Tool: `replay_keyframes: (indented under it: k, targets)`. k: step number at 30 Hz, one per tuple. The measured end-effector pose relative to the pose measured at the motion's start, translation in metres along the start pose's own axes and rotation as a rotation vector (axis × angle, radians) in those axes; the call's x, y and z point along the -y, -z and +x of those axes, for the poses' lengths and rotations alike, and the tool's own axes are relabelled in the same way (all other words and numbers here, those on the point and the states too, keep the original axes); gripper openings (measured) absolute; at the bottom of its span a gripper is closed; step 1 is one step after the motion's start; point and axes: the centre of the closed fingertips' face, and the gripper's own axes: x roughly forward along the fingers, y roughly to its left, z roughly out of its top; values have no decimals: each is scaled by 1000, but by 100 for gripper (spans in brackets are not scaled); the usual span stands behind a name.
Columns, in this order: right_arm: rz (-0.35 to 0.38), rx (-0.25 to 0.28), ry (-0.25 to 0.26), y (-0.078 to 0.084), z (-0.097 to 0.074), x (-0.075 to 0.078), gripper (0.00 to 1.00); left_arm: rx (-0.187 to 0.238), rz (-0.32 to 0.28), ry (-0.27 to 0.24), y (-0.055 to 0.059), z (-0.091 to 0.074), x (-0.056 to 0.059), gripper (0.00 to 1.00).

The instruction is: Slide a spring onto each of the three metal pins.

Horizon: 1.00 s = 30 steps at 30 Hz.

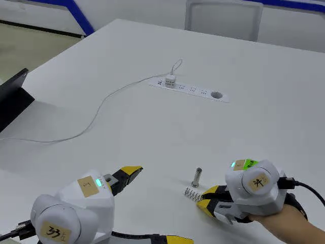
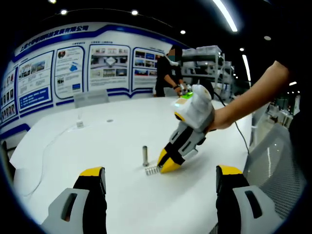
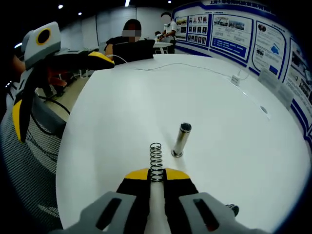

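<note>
A short metal pin (image 1: 196, 177) stands upright on the white table (image 1: 152, 127). A small coil spring (image 1: 192, 193) lies low beside it, one end pinched between my right gripper's (image 1: 201, 197) yellow tips. In the right gripper view the spring (image 3: 155, 162) sticks forward from the shut right gripper (image 3: 156, 176), just left of the pin (image 3: 181, 140). My left gripper (image 1: 152, 203) stands wide open at the near left, holding nothing. The left gripper view shows the pin (image 2: 145, 156), the spring (image 2: 152, 170) and the right gripper (image 2: 165, 165) ahead of the left gripper (image 2: 161, 181).
A flush power strip (image 1: 190, 90) with a white plug and a cable (image 1: 101, 109) lies across the table's middle. A dark tablet (image 1: 12, 96) leans at the left edge. A chair (image 1: 223, 18) stands at the far side. People sit in the background.
</note>
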Motion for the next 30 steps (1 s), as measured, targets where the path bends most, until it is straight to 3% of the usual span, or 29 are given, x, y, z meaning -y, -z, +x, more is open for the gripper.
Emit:
replay_keyframes:
  k: [6, 13, 16, 22, 27, 30]
  targets:
    - [-12, -9, 19, -1, 0, -3, 10, -6, 6, 12, 1, 0, 3, 94]
    - [-23, 50, 16, -16, -25, -5, 10, -6, 46, 0, 0, 2, -1, 92]
    - [-71, 65, 8, -20, -39, -9, 10, -3, 58, 35, -5, 6, 4, 88]
    - [-154, 118, -13, -37, -68, -21, 10, 25, 127, 87, -25, 18, 8, 85]
    - [-215, 152, -42, -50, -88, -34, 10, 6, 177, 164, -29, 27, 17, 73]
    - [-293, 155, -59, -55, -96, -41, 10, 1, 203, 174, -30, 31, 20, 70]
